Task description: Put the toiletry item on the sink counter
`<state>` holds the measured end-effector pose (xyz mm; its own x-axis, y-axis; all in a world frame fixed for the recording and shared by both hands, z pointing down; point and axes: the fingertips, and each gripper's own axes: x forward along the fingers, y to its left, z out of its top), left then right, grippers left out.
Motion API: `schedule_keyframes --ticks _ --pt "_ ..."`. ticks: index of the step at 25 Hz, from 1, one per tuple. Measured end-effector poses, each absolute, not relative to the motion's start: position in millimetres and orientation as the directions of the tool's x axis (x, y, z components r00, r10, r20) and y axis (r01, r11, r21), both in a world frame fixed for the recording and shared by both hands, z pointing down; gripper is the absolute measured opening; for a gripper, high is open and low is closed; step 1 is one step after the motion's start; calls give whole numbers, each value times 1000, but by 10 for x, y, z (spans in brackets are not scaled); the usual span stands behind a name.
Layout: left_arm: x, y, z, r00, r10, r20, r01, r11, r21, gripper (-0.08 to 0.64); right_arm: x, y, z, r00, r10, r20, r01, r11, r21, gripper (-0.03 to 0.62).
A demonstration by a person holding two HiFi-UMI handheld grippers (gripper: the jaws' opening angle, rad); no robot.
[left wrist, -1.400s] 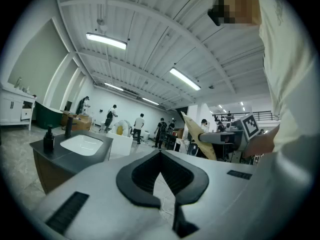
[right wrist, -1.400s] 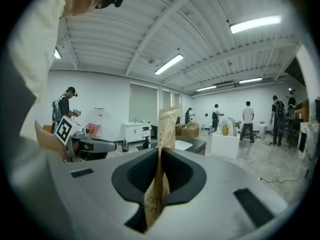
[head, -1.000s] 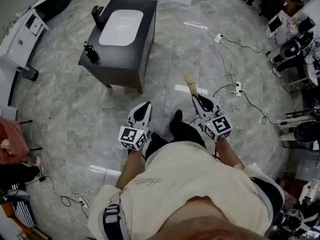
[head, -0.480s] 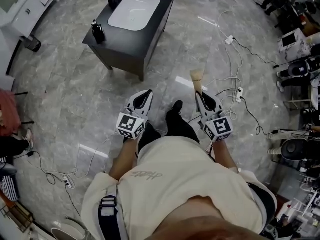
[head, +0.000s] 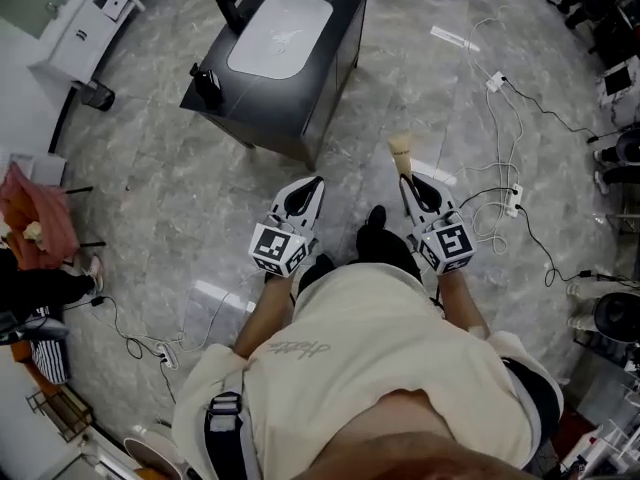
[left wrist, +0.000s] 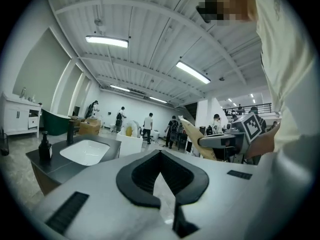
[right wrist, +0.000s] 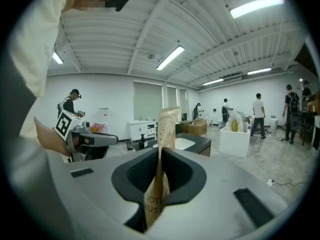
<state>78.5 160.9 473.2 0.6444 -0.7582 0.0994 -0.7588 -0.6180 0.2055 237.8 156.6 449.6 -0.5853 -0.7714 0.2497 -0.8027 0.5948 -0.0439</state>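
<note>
The sink counter (head: 330,78) is a dark cabinet with a white basin (head: 280,48), standing on the marble floor ahead of me. A black bottle (head: 208,83) and a dark faucet (head: 232,3) stand on its left side. My right gripper (head: 413,180) is shut on a tan toiletry packet (head: 402,153), which sticks up between the jaws (right wrist: 167,129). My left gripper (head: 303,196) is shut with nothing in it; in its own view the pads (left wrist: 150,196) meet. Both grippers are held at waist height, short of the counter (left wrist: 55,158).
Cables and power strips (head: 515,198) lie on the floor to the right. A white cabinet (head: 85,28) stands at the far left, with a red cloth (head: 35,218) nearer. Several people (right wrist: 258,115) and a white tub (right wrist: 235,134) are in the background.
In the head view the sink counter has shifted right and nearer as I walk toward it. Both grippers keep their pose; the right still holds the packet.
</note>
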Motion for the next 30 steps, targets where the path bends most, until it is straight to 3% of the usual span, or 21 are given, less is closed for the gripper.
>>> schedule_keyframes --ticks 9,18,30 --pt "1218 548 4627 556 -821 126 -825 -528 200 3 3056 374 4540 -651 -737 184 -759 642 -114 23" --pt "1634 23 4544 515 -842 160 -853 -487 187 3 3473 -160 4750 -714 -671 198 -700 685 -202 23" --pt "1466 -813 4835 552 -819 157 -828 -515 222 3 3009 -998 4836 -722 -654 227 -690 706 -162 23"
